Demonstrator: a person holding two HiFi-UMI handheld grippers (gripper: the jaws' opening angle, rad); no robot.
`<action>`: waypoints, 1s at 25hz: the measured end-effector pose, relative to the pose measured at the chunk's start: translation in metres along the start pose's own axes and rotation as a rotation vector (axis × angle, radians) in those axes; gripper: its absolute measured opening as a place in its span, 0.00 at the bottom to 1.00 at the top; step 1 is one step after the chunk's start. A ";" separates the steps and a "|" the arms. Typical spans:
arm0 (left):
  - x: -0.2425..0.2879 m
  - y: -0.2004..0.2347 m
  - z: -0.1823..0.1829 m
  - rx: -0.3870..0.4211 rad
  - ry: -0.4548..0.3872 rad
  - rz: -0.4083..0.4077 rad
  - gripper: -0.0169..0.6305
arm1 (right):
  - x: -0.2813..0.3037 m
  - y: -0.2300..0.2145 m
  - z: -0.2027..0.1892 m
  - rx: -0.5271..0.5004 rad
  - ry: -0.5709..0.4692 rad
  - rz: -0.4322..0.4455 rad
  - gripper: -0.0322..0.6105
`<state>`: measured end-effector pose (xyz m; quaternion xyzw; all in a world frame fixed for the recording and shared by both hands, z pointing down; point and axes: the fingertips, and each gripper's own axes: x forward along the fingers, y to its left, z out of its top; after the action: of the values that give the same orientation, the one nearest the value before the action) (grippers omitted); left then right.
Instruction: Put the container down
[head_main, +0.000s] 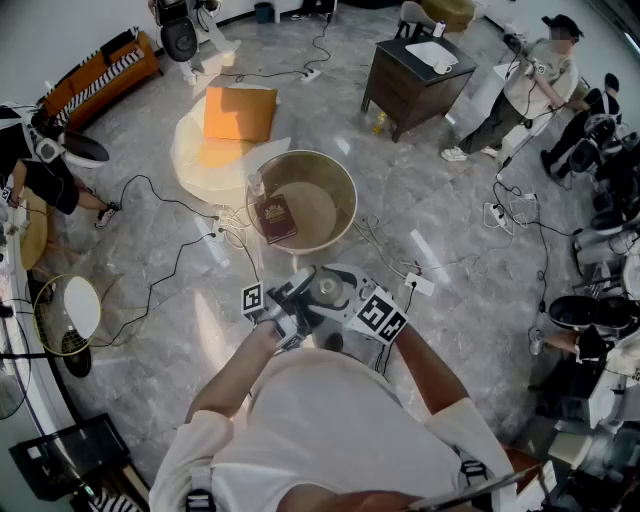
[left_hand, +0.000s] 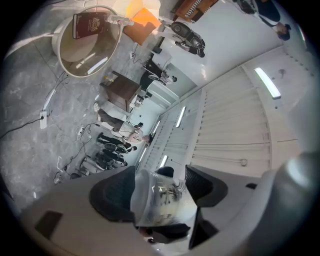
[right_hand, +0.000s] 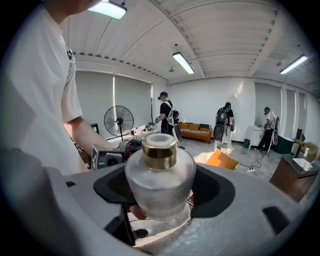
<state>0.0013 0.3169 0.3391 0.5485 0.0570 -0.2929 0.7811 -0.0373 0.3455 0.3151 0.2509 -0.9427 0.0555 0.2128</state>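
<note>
From the head view I see both grippers drawn in close to the person's chest, the left gripper (head_main: 298, 298) and the right gripper (head_main: 348, 302) facing each other with the container (head_main: 325, 290) between them, held up off the floor. That view is too small for me to read the jaws.

The right gripper view settles its side. The container (right_hand: 160, 185) is a frosted glass bottle with a gold collar (right_hand: 160, 152). It stands upright, its belly filling the gap, and both pads are clamped on it. Just behind the bottle on the left I can see the front of the other gripper, and the person's white sleeve (right_hand: 47, 90) fills the near left.

The left gripper view shows the same bottle from the other side, as a tilted translucent body with no collar visible. It spans the wide-set jaws and overlaps both pads, so I read it as gripped there too.

Only the head and left gripper views show the round beige tub (head_main: 345, 190) on the floor just beyond the grippers, with a red book (head_main: 275, 218) lying inside it near its left wall. The orange cushion (head_main: 240, 113) lies farther off on a pale pouf. The right gripper view alone shows the standing fan (right_hand: 118, 121) at the far left.
</note>
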 end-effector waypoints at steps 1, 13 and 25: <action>-0.001 0.000 -0.001 0.001 0.001 -0.002 0.48 | 0.000 0.001 0.000 0.000 0.000 -0.001 0.57; -0.005 -0.006 0.003 -0.028 -0.020 -0.001 0.48 | 0.008 0.002 0.003 -0.001 0.004 0.003 0.57; -0.023 -0.019 0.018 -0.021 0.020 -0.007 0.48 | 0.033 0.007 0.013 0.011 0.010 -0.021 0.57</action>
<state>-0.0319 0.3060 0.3403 0.5429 0.0699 -0.2896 0.7851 -0.0711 0.3337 0.3179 0.2617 -0.9386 0.0596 0.2170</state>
